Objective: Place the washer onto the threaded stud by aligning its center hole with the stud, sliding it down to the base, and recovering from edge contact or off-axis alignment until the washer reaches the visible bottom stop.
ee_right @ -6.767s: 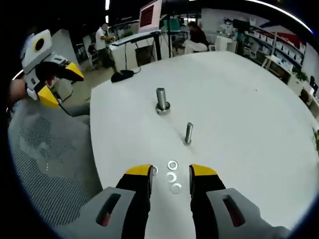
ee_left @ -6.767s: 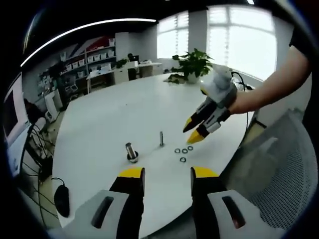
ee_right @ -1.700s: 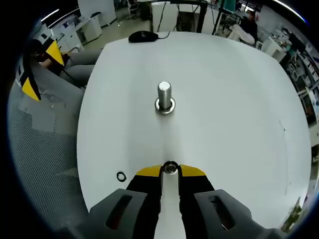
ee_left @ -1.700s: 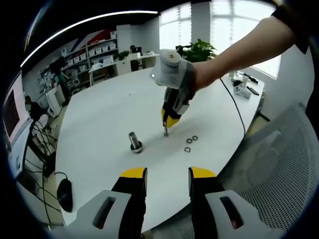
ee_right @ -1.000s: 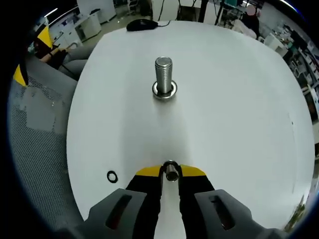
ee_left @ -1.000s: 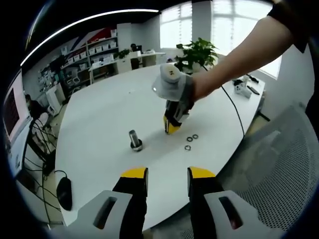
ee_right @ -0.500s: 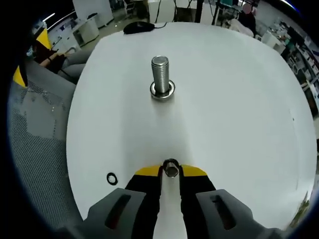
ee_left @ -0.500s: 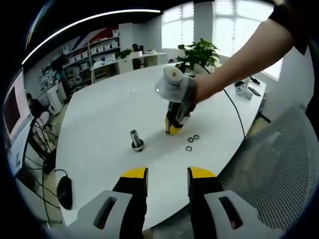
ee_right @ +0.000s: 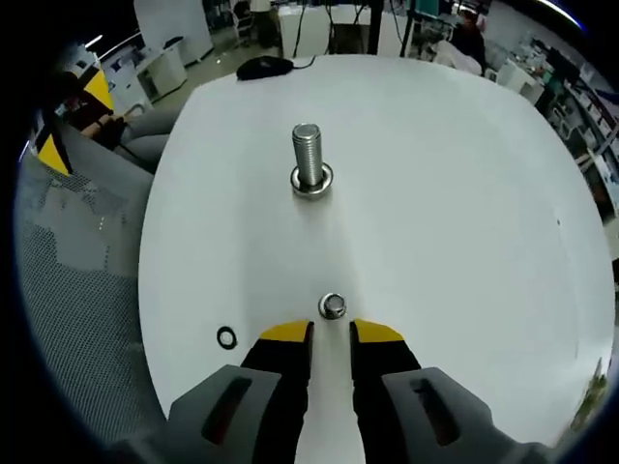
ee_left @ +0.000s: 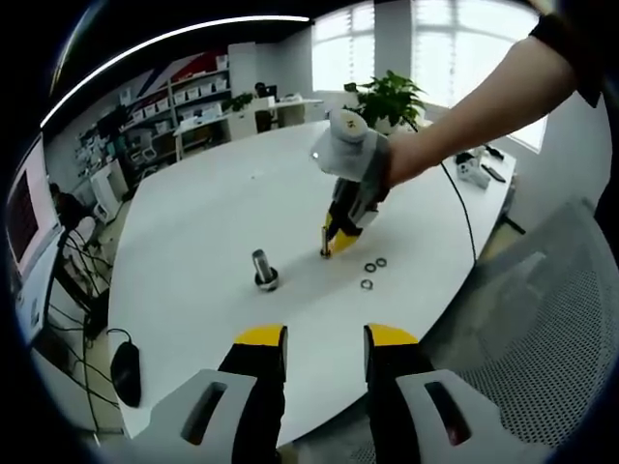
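In the right gripper view a thin stud (ee_right: 332,306) stands on the white table (ee_right: 455,193), seen from above, with a washer ringing it. How far down the washer sits I cannot tell. My right gripper (ee_right: 331,333) is just behind it, jaws slightly apart with nothing between them. Farther off is a thick stud (ee_right: 308,155) with a washer (ee_right: 311,182) at its base. In the left gripper view the right gripper (ee_left: 338,237) hovers by the thin stud (ee_left: 325,242). My left gripper (ee_left: 325,336) hangs open off the table's near edge.
Three loose washers (ee_left: 370,267) lie right of the thin stud; one loose washer (ee_right: 226,337) shows near the table edge. A mesh chair (ee_left: 542,367) stands close by. A mouse (ee_right: 263,66) lies at the far edge, and a plant (ee_left: 387,97) stands on the table's far side.
The right gripper has pulled back from the thin stud and let go; the washer stays on the stud, now clear of the jaws. The left gripper has held still.
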